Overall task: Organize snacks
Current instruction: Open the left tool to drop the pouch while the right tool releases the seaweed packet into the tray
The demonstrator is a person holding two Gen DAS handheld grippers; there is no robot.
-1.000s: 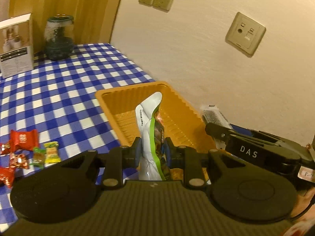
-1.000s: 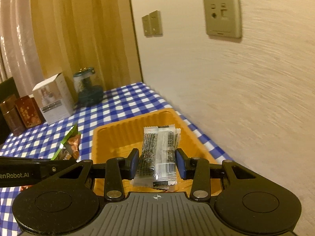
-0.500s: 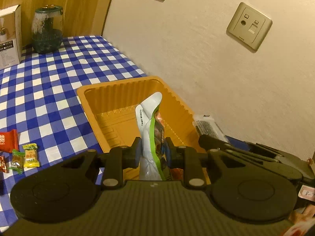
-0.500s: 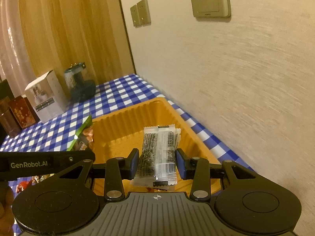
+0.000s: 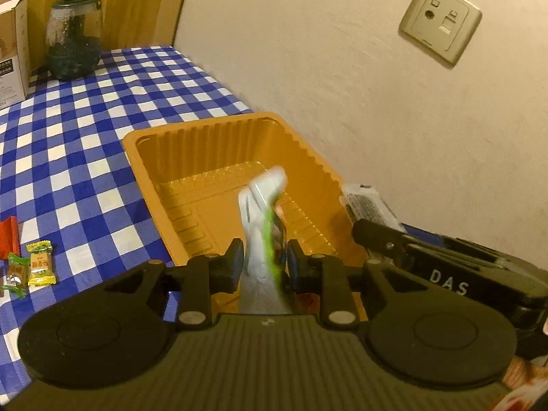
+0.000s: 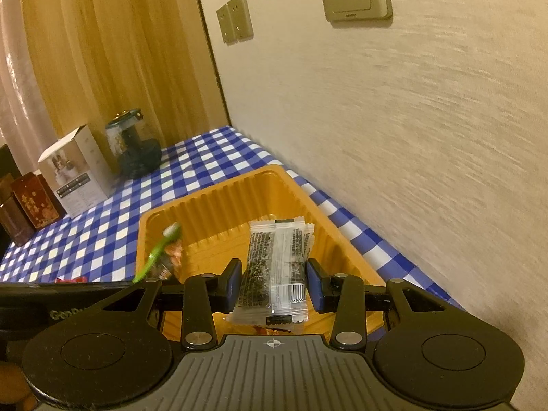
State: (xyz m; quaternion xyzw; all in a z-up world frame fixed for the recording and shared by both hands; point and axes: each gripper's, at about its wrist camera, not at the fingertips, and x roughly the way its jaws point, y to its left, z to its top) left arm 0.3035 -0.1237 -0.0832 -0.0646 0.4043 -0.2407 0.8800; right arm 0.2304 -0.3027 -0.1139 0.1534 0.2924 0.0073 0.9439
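1. Orange ribbed plastic tray (image 5: pixel 205 144) on the checked cloth, against the wall.
2. White-and-green snack packet (image 5: pixel 262 236), upright and blurred, over the tray.
3. Clear dark-filled snack packet (image 6: pixel 277 267), upright over the tray.

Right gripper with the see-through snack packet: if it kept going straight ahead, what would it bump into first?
Most likely the orange tray. The right gripper points down over it, so the clear snack packet it holds would probably meet the tray's floor or far wall first, though depth is hard to judge.
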